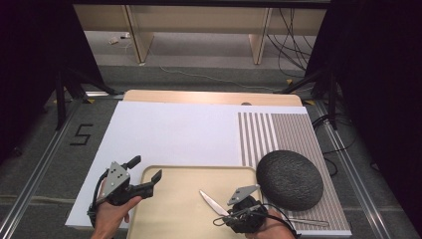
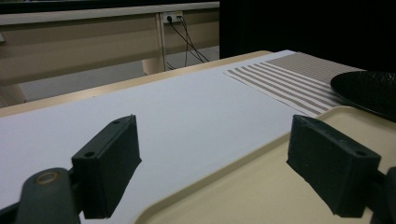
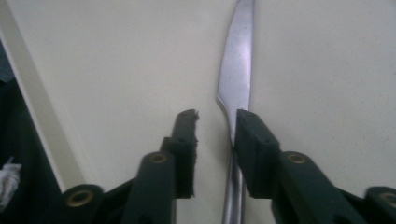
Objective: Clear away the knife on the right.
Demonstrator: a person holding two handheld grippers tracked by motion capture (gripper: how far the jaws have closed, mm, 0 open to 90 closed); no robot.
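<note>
A table knife (image 1: 209,200) lies on the beige tray (image 1: 199,168), its blade pointing up and to the left. My right gripper (image 1: 225,213) sits low over the knife's neck at the tray's near edge. In the right gripper view the knife (image 3: 236,74) runs between the jaws of my right gripper (image 3: 215,123). It rests against the right pad (image 3: 252,140), and a gap separates it from the left pad (image 3: 186,135), so the gripper is open. My left gripper (image 1: 146,168) stands wide open over the tray's left rim (image 2: 219,161) with nothing between its fingers.
A dark round dish (image 1: 290,178) rests on the striped mat (image 1: 263,132) just right of the tray and close to my right hand. A thin metal shaft (image 1: 308,221) lies on the mat near the front edge. A white board (image 1: 169,129) covers the table behind the tray.
</note>
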